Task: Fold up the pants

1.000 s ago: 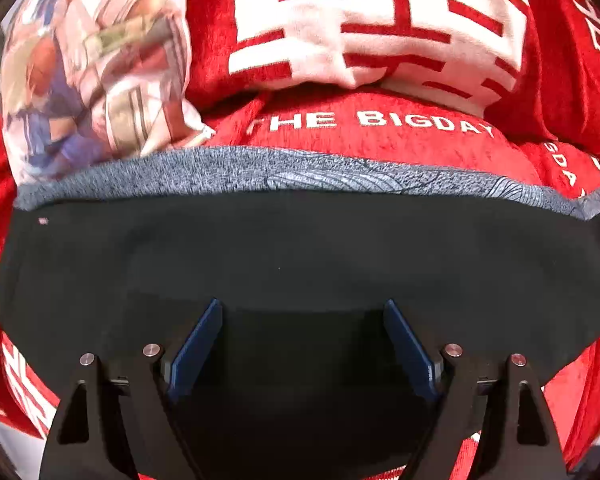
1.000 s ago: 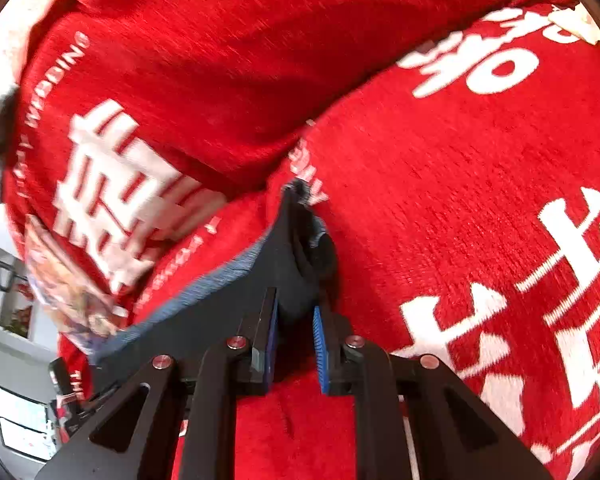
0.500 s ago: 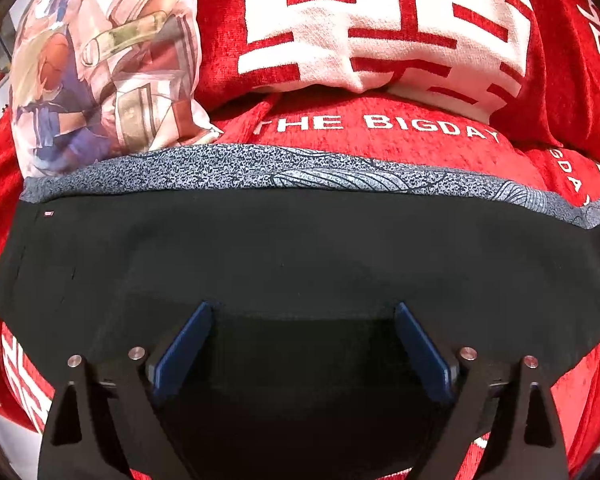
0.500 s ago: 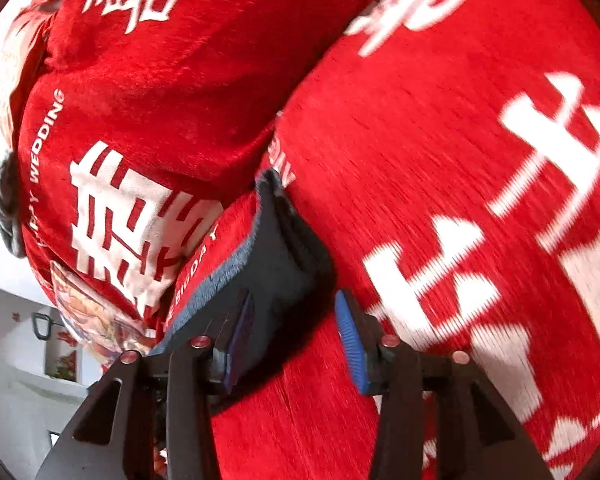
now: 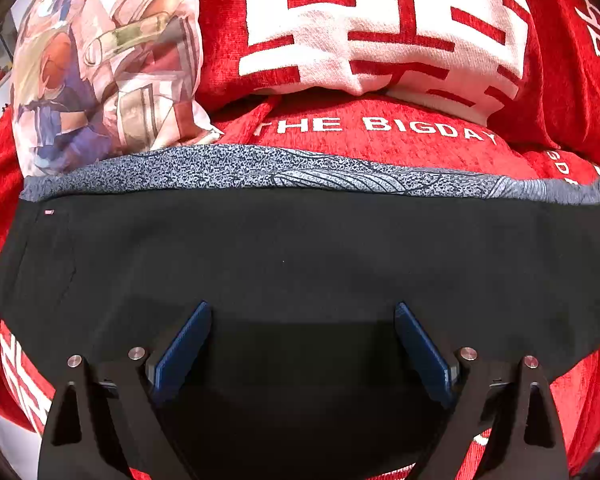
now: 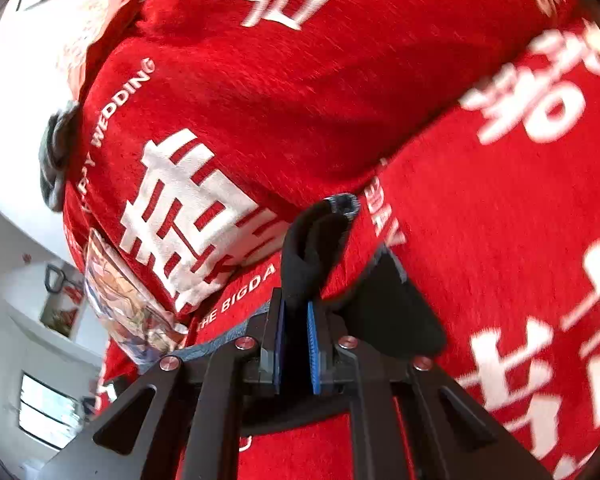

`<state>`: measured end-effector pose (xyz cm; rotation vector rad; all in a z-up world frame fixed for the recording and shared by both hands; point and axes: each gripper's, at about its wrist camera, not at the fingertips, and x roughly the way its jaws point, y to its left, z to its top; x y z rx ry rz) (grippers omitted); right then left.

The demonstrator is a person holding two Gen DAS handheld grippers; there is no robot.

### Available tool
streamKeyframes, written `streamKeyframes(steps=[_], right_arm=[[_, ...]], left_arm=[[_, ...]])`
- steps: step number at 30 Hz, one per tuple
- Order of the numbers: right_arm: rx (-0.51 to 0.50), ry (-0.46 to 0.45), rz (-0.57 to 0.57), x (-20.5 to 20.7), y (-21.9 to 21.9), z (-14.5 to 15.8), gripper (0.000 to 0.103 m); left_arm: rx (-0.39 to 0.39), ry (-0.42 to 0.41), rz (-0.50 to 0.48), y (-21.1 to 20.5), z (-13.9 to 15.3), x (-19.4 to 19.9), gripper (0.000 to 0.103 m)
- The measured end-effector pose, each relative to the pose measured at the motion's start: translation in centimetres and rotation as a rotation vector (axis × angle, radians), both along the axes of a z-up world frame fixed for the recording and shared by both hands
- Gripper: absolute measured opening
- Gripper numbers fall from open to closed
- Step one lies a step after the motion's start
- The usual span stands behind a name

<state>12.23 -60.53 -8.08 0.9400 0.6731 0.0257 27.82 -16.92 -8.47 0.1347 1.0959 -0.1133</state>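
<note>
Lying flat across a red sofa cover [image 5: 380,140] printed with white lettering, the black pants [image 5: 300,248] stretch from side to side, their grey patterned waistband [image 5: 260,168] along the far edge. Above them hovers the left gripper [image 5: 302,316], its blue pads spread wide with nothing caught between them. The right gripper [image 6: 296,308] has just closed its jaws and now pinches one end of the pants [image 6: 312,248] (a bunched corner poking up past the pads). A picture-print cushion [image 5: 100,64] sits behind the waistband's left end.
</note>
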Motion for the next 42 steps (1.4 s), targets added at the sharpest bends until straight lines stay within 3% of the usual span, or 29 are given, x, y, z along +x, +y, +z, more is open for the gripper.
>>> streamKeyframes(steps=[1, 6, 8, 9, 10, 11, 14, 17, 18, 19, 20, 25, 27, 29, 31, 33, 36, 39, 42], right_arm=[[-0.005, 0.024, -0.003, 0.4, -0.2, -0.5, 0.011], [0.133, 0.262, -0.026, -0.3, -0.9, -8.5, 0.011], [0.202, 0.230, -0.044, -2.4, -1.0, -9.3, 0.014], [0.216, 0.228, -0.051, -3.1, -1.0, -9.2, 0.020], [0.215, 0.242, -0.060, -3.9, -0.9, -8.9, 0.038], [0.220, 0.234, -0.059, -4.3, -0.8, -8.9, 0.047], [0.240, 0.217, -0.056, -3.9, -1.0, -8.6, 0.057], [0.203, 0.215, -0.090, -2.1, -0.9, -8.5, 0.056], [0.197, 0.214, -0.099, -1.5, -0.8, -8.6, 0.050], [0.180, 0.240, -0.101, -0.7, -0.7, -8.5, 0.018], [0.183, 0.259, -0.098, -0.3, -0.6, -8.5, 0.018], [0.132, 0.170, -0.090, -3.2, -0.3, -5.5, 0.018], [0.090, 0.198, -0.067, -4.2, 0.0, -6.0, 0.018], [0.089, 0.273, -0.054, -4.3, 0.2, -8.3, 0.017], [0.133, 0.232, -0.089, -4.9, 0.1, -8.8, 0.020], [0.142, 0.248, -0.110, -5.4, 0.2, -8.4, 0.024], [0.076, 0.306, -0.142, -6.6, 0.6, -6.8, 0.028], [-0.030, 0.299, -0.164, -8.1, 1.4, -4.3, 0.030], [-0.009, 0.261, -0.083, -7.2, 3.9, -2.8, 0.030]], left_arm=[[0.000, -0.001, 0.001, 0.0, 0.0, 0.0, 0.094], [0.000, 0.000, -0.006, 0.0, -0.1, -0.2, 0.094], [-0.001, 0.007, -0.014, 0.1, 0.0, -0.1, 0.094], [-0.001, 0.013, -0.016, 0.1, 0.1, 0.0, 0.094], [-0.004, 0.018, -0.018, 0.2, 0.2, 0.1, 0.094], [-0.006, 0.018, -0.017, 0.2, 0.3, 0.2, 0.094], [-0.013, 0.028, -0.004, 0.4, 0.1, 0.6, 0.094], [-0.011, 0.026, 0.006, 0.3, -0.2, 0.5, 0.094], [-0.004, 0.023, 0.003, 0.2, -0.2, 0.5, 0.094], [-0.002, 0.029, 0.004, 0.2, -0.1, 0.5, 0.094], [-0.009, 0.040, 0.003, 0.2, 0.1, 0.6, 0.094], [0.018, 0.017, -0.022, 1.3, 0.6, 0.4, 0.094], [-0.004, 0.038, -0.027, 2.0, -0.4, 0.1, 0.095], [0.002, 0.003, -0.041, 1.9, -0.3, -0.5, 0.095], [0.022, 0.004, -0.052, 1.8, 0.1, -0.9, 0.095], [0.021, 0.016, -0.064, 2.3, 0.5, -1.2, 0.095], [0.031, -0.014, -0.053, 3.7, 1.5, -1.1, 0.095], [0.025, -0.034, -0.018, 5.7, 2.3, -0.2, 0.095], [0.050, -0.044, 0.028, 7.4, 2.2, 0.8, 0.095]])
